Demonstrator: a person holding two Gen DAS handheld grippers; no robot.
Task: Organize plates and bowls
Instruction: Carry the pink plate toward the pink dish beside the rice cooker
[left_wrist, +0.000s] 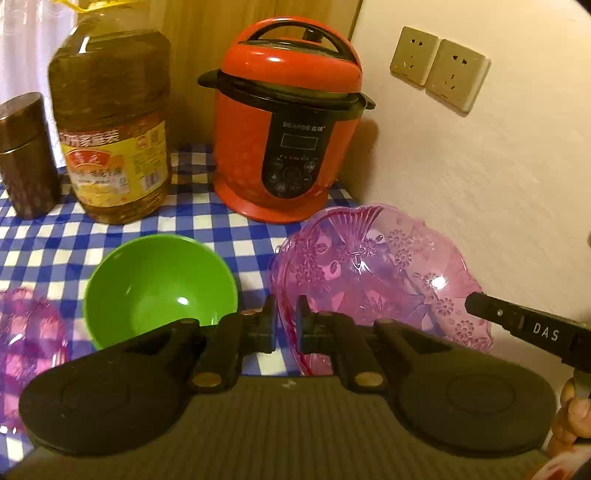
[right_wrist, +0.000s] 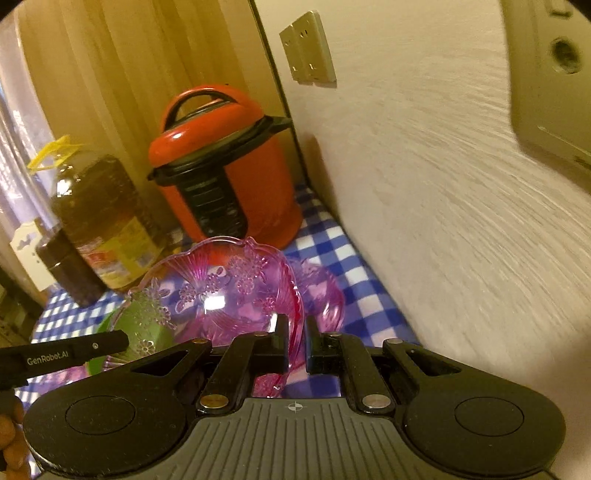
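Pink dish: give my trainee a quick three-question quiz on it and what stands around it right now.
1. True or false: the green bowl sits inside the pink dish.
2. Fill in: in the left wrist view, the red cooker stands right of the large ___ bottle.
3. What do the left tongs and right tongs clamp? A pink dish, B green bowl, C red cooker.

Key: 1 false, it stands beside it on the cloth; 2 oil, the oil bottle; 3 A, on its rim.
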